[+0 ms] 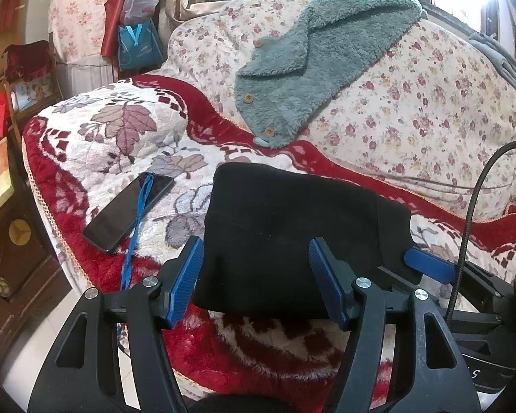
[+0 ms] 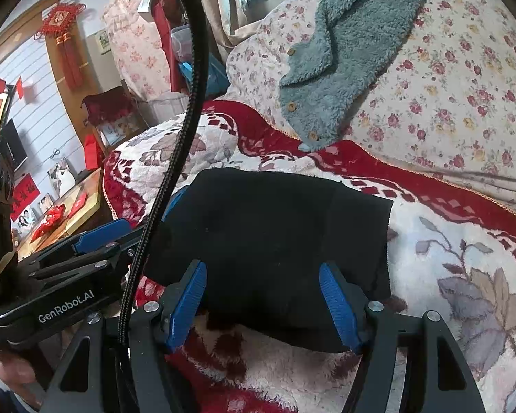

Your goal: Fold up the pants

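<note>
The black pants (image 1: 292, 227) lie folded into a compact rectangle on the red and white floral blanket (image 1: 113, 137); they also show in the right wrist view (image 2: 275, 234). My left gripper (image 1: 256, 275) is open, its blue pads either side of the near edge of the pants, holding nothing. My right gripper (image 2: 261, 296) is open at the pants' near edge too, empty. One of its fingers (image 1: 430, 263) shows at the pants' right side in the left wrist view. The left gripper (image 2: 99, 234) shows at the pants' left side in the right wrist view.
A black phone (image 1: 127, 211) with a blue lanyard lies on the blanket left of the pants. A teal fleece garment (image 1: 309, 62) drapes over the flowered sofa back (image 1: 412, 110). A black cable (image 2: 175, 158) hangs across the right wrist view. A wooden table (image 2: 68, 203) stands left.
</note>
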The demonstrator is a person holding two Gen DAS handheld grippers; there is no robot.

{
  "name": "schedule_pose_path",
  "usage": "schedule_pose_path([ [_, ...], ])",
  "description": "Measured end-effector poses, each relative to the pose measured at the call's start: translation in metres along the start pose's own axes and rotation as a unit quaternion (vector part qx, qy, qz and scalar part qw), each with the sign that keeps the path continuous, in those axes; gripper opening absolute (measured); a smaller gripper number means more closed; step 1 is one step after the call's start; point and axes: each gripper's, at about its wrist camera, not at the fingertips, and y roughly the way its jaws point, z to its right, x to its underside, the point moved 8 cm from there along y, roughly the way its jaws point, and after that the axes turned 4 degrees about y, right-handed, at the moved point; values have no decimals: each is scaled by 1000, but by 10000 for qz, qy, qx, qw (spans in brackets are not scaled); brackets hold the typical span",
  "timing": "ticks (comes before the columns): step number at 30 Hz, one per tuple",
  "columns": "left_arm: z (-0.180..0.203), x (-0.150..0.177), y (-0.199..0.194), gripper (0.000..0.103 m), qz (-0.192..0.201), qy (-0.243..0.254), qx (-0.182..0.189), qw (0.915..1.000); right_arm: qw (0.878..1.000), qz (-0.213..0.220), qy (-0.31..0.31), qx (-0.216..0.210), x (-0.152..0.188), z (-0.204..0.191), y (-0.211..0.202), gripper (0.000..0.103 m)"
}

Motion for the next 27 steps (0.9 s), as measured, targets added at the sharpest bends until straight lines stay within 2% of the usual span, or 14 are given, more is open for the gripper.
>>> schedule_pose_path([
  [27, -4, 1, 3, 64, -32, 25, -5, 10000, 10000, -29, 18, -42, 1, -3, 5, 66],
])
